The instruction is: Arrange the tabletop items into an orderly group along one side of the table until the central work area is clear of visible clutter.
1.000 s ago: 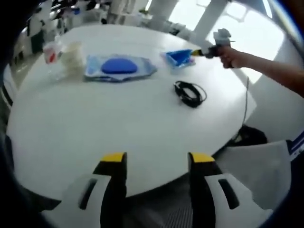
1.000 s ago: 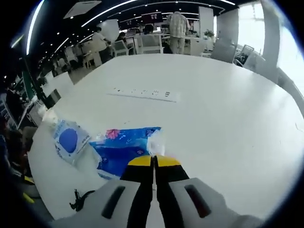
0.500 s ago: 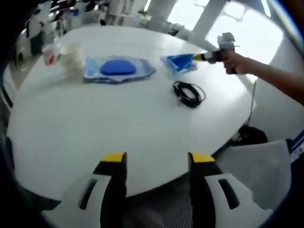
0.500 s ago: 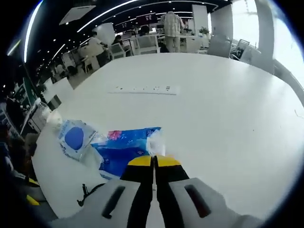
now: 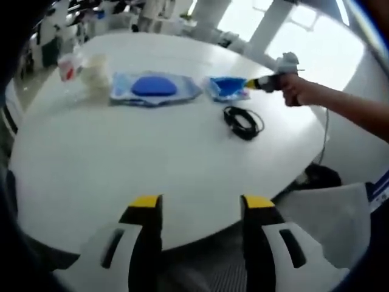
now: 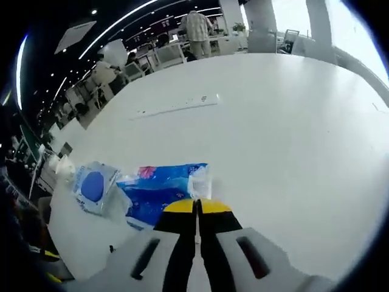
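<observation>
Along the table's far edge, the right gripper [image 6: 196,207], clamped on the blue tissue pack [image 6: 163,190], has drawn it nearer the blue-domed wipes pack [image 5: 152,88], tightening the row, while the left gripper [image 5: 200,202] hangs open.

Strong daylight from blown-out tall windows [image 5: 316,36] glares off the glossy white round table [image 5: 121,158], shadows faint; ceiling strip lights [image 6: 121,21] streak dim background; slight motion blur, fisheye bending at edges

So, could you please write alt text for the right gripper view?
The right gripper, jaws shut, pinches the edge of a blue packet on a white table. Another packet with a blue oval lies beside it.
</observation>
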Tool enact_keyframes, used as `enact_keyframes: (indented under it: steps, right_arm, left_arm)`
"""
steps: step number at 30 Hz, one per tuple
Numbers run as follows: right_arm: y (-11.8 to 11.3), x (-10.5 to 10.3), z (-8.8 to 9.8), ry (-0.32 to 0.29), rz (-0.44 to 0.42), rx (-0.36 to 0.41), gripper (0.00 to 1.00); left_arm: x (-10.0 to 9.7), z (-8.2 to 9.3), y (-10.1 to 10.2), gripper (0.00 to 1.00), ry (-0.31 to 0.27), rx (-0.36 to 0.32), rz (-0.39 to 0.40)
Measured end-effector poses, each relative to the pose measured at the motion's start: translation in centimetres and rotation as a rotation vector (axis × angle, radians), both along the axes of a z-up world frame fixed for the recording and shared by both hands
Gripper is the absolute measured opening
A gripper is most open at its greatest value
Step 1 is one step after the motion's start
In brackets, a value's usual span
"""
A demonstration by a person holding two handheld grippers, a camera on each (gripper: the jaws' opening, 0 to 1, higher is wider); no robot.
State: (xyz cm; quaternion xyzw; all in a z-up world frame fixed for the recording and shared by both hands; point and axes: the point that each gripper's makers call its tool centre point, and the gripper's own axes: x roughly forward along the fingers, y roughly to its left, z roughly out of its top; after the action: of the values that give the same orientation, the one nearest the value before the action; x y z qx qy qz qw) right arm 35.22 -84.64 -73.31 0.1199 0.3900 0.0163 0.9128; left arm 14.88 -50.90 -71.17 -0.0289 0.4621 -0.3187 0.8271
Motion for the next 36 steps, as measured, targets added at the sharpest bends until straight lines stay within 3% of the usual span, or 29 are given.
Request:
enact_keyframes:
  steps: [11, 36]
  right_arm:
    - [-0.1, 0.3, -1.2, 0.020, 0.012, 0.014, 0.00]
    - [0.3, -0.4, -1.2, 0.035, 0.026, 0.022, 0.01]
  left_arm:
    - [-0.1, -0.2, 0.0, 0.49, 0.007, 0.003, -0.003]
    - [0.1, -0.6, 0.0, 0.49, 0.013, 0.013, -0.003]
